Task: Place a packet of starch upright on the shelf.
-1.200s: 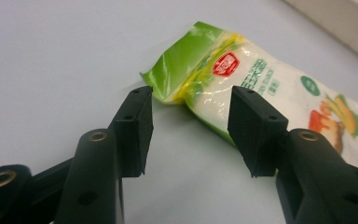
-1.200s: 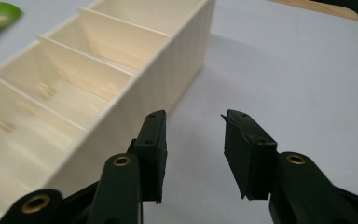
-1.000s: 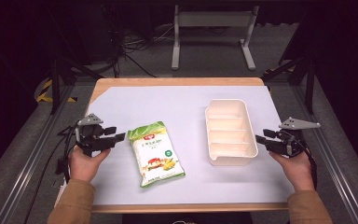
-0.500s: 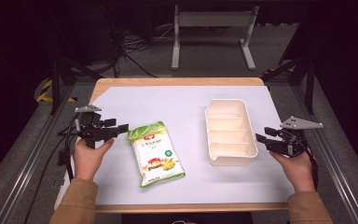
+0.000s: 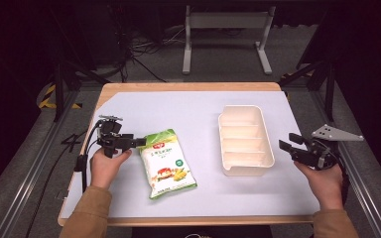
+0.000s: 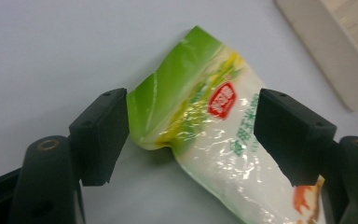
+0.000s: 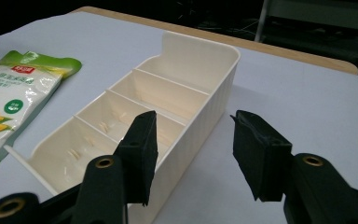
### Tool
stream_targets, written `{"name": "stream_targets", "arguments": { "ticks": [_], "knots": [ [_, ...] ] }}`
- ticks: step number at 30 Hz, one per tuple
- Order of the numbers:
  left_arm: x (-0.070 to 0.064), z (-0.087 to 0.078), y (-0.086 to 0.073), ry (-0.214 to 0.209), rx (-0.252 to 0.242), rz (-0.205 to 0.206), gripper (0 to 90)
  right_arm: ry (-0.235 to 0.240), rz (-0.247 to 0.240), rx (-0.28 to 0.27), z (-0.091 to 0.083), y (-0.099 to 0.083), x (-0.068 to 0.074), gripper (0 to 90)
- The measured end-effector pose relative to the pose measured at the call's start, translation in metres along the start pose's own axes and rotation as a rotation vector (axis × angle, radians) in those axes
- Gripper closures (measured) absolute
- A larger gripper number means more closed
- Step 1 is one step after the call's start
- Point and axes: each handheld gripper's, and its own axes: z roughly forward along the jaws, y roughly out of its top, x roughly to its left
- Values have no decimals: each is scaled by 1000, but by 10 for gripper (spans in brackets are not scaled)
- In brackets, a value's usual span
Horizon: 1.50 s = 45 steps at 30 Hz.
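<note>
Jaws: I'm holding both pairs apart, clamping nothing.
Table [image 5: 198, 111]: carrying everything.
Tray [image 5: 245, 140]: lying before my right gripper [image 5: 291, 148].
Bag [image 5: 167, 162]: lying flat, its top corner sitting between my left gripper [image 6: 191, 135] pads.

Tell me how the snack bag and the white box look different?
The snack bag is green and white, shiny, with pictures; the white box is plain cream. The bag is soft, crinkled and lies flat; the box is stiff, with walls and four empty compartments. The left gripper is open around the bag's corner; nothing touches the box. Both rest on the table.
</note>
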Motion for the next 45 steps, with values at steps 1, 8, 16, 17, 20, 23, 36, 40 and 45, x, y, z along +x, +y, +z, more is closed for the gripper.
{"name": "stream_targets", "arguments": {
  "ticks": [1, 8, 16, 17, 20, 23, 36, 40, 45],
  "knots": [
    [5, 4, -1, 6, 11, -18, 273, -5, 1, 0, -1, -1, 0, 493],
    [23, 16, -6, -52, 30, -88, 243, -18, -1, 8, -4, -4, -2, 485],
    [21, 30, -5, -75, 70, -85, 243, -24, 1, 16, -5, -7, -1, 483],
    [21, 31, -5, -77, 75, -89, 244, -26, -1, 17, -5, -7, -1, 481],
    [21, 35, -5, -93, 87, -94, 254, -25, -2, 16, -6, -8, -1, 479],
    [17, 38, -5, -102, 95, -75, 299, -28, -5, 19, -6, -8, -1, 474],
    [10, 41, -6, -61, 119, -43, 511, -24, -2, 16, -6, -9, -1, 470],
    [10, 41, -7, -72, 129, -58, 591, -26, -7, 17, -6, -9, -1, 470],
    [9, 43, -8, -97, 145, -42, 685, -30, -7, 8, -7, -8, -1, 470]
  ]
}}
